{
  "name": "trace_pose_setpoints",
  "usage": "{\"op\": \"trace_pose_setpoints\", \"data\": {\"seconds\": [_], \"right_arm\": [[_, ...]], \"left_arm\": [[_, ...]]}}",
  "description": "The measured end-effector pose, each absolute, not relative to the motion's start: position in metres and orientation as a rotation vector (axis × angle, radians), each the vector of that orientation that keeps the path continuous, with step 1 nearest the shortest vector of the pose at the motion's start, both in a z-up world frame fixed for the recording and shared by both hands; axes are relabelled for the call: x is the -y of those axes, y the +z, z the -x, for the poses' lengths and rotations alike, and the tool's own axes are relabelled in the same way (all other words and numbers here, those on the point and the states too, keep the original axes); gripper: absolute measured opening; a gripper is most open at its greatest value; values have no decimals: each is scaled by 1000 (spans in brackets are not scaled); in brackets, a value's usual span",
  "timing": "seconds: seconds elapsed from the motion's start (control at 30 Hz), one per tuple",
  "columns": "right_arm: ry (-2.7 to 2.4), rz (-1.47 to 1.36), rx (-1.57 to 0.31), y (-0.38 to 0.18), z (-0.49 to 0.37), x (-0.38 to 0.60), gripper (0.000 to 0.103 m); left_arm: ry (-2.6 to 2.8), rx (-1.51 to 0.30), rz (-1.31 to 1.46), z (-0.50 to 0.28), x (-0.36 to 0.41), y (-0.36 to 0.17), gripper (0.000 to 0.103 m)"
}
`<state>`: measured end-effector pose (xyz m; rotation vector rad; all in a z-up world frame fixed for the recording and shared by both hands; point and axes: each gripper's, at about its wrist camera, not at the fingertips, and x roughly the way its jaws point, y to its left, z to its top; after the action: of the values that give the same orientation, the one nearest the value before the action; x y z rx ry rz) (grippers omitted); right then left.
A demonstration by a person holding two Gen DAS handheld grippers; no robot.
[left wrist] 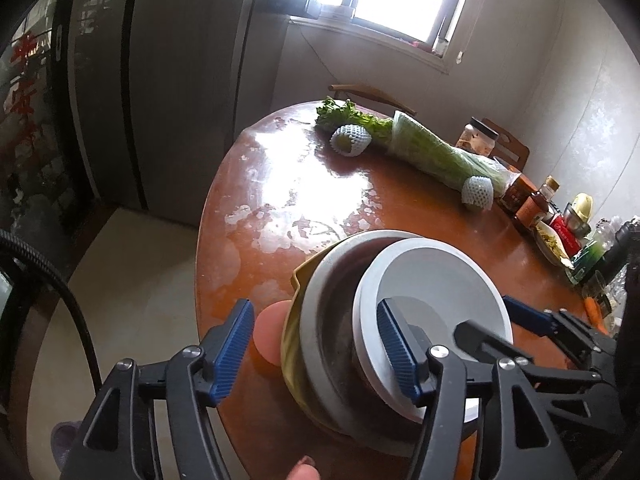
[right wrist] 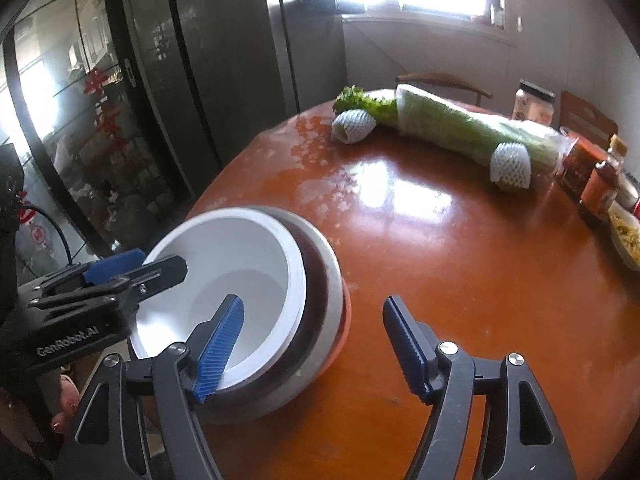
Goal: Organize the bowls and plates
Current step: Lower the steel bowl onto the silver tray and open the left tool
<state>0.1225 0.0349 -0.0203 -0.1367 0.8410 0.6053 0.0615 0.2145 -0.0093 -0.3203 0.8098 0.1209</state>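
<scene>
Right claw (right wrist: 314, 346) gapes beside the stacked bowls (right wrist: 256, 280).

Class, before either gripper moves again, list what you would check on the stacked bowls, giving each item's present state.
1. Left gripper open around the stack's near side: ok.
2. Right gripper open, one finger over the white ceramic bowl: ok.
3. White bowl nested in the grey bowl: ok.
4. Stack fully on the round orange-brown wooden table: cannot tell, it sits near the edge.
5. Wrapped green cabbage clear of the stack: ok.
</scene>
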Motion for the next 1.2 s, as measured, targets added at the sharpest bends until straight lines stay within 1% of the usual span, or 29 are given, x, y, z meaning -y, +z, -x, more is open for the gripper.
{"op": "trace_pose_setpoints", "data": {"seconds": [0.2,0.37,0.6,0.87,1.0,1.2], "right_arm": [[639,125,-873,-28,-128,-42,75],[662,131,-901,-36,-131,-50,75],[690,132,-907,-42,-133,-56,75],[708,137,-885,-43,-132,-48,75],[703,131,-880,-43,-132,-41,73],[678,104,-881,-44,-136,-20,73]], "left_arm": [[120,-816,332,-61,-220,-14,69],[107,-811,362,-63,-226,-19,76],[49,-855,351,-74,-218,-28,75],[15,-862,280,-87,-193,-25,74],[5,-864,262,-91,-183,-25,73],[-22,-875,234,-101,-162,-25,73]]}}
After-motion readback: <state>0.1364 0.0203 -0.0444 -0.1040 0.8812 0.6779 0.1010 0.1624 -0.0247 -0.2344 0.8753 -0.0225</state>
